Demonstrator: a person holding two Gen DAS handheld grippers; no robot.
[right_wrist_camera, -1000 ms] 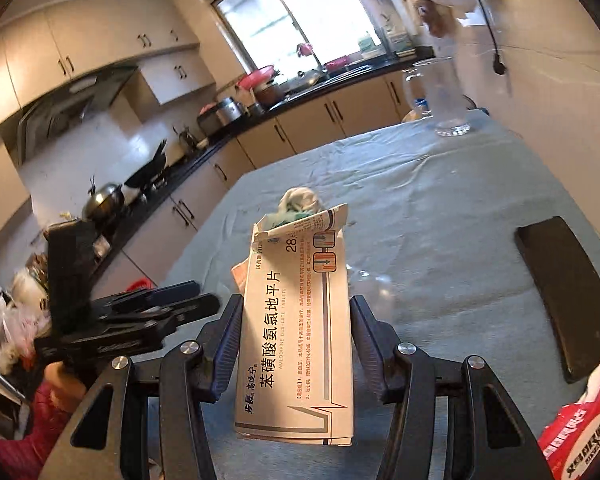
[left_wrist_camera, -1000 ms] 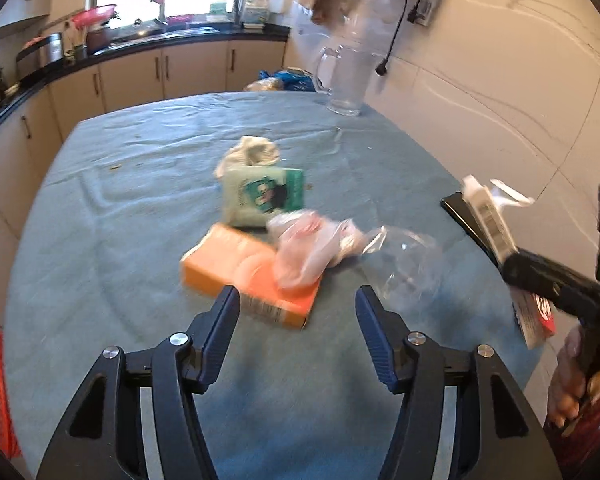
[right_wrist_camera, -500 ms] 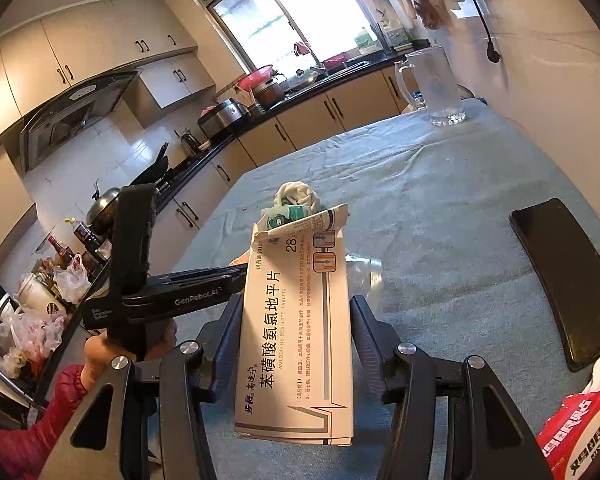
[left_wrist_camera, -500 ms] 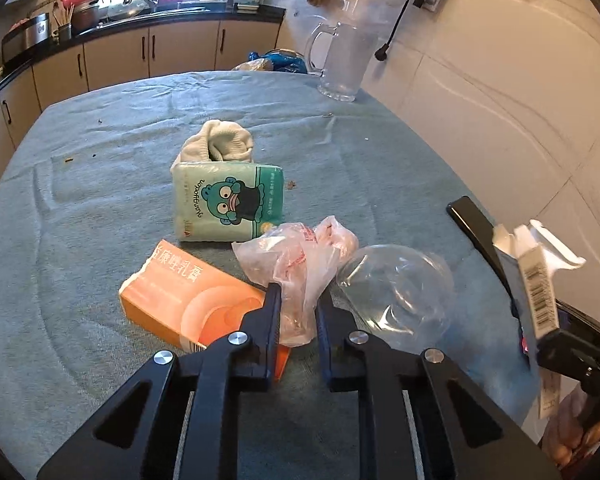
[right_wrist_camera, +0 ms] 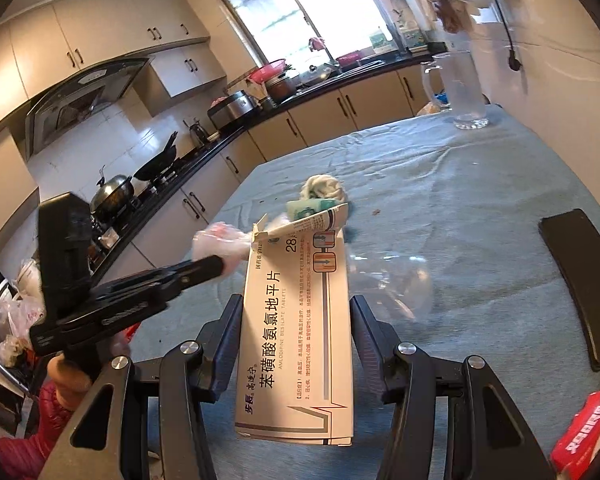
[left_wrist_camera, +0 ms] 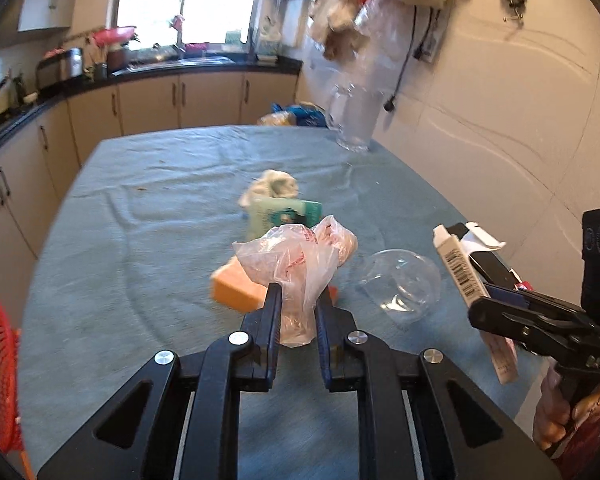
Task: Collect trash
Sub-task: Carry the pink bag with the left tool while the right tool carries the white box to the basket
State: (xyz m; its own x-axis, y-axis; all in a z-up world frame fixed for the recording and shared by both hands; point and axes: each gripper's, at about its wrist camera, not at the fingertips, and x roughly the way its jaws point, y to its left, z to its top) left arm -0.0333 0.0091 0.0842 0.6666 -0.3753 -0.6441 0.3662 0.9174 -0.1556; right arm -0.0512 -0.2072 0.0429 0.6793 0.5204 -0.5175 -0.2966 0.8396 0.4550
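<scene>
A kitchen desk (left_wrist_camera: pixel 148 216) under blue cloth. Left wrist view: left gripper (left_wrist_camera: pixel 296 308) jaws pinch the crumpled plastic bag (left_wrist_camera: pixel 300 256), lifted at centre; an orange box (left_wrist_camera: pixel 236 290) is half hidden behind it. Right wrist view: right gripper (right_wrist_camera: pixel 296 320) jaws clamp a white medicine box (right_wrist_camera: pixel 296 332), long axis toward 12 o'clock, hiding the desk behind; the bag is blurred at 10 o'clock.

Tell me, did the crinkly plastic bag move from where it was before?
Yes. The plastic bag went up off the orange box, pinched in the left tongs.

Wrist cams close, both facing table (left_wrist_camera: pixel 148 216).
</scene>
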